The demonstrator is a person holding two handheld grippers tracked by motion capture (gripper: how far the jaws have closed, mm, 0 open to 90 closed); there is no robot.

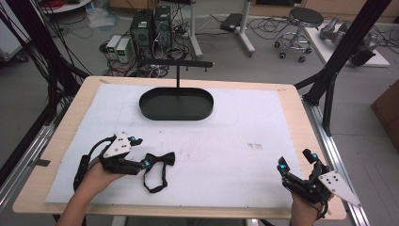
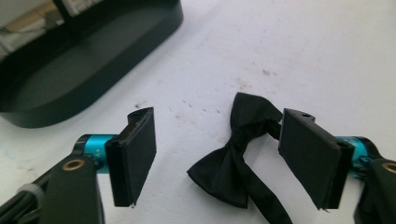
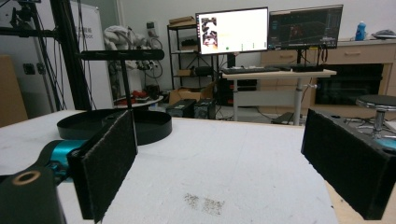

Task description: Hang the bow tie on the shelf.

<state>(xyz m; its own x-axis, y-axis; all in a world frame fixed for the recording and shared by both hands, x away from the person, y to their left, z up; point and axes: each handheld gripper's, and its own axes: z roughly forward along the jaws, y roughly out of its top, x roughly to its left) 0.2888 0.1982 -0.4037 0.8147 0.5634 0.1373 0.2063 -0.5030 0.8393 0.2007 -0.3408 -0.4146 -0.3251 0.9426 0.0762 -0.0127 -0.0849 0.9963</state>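
- Lying near the desk's [image 1: 301,141] front-left corner, on the white mat [image 1: 235,155]: one black bow tie [image 1: 162,159] with its neck strap looped toward the front edge.
- Left gripper [image 1: 147,163]: held in a hand [image 1: 96,176] near the front-left corner, pointing right along the desk, grey three-cornered plate on top. In the left gripper view its fingers [image 2: 135,154] are spread, with the bow tie [image 2: 236,163] between them. The knot lies just beside the right-hand pad; whether that pad touches the cloth cannot be told. The left-hand pad stands apart from the cloth, so there is no pinch.
- Black oval tray [image 1: 177,104]: sits at the middle of the desk toward the back edge, well apart from the bow tie. A thin upright post rises from its far side and carries a horizontal bar [image 1: 175,63].
- Faint dark smudge [image 1: 254,146]: on the mat, right of centre, between the tray and the right gripper.
- Right gripper [image 1: 295,160]: held in a hand [image 1: 306,207] at the front-right corner, pointing toward the back edge, grey plate on its outer side. In the right gripper view its fingers [image 3: 107,163] are spread wide with bare mat between them; the tray [image 3: 114,123] shows beyond the left-hand pad.
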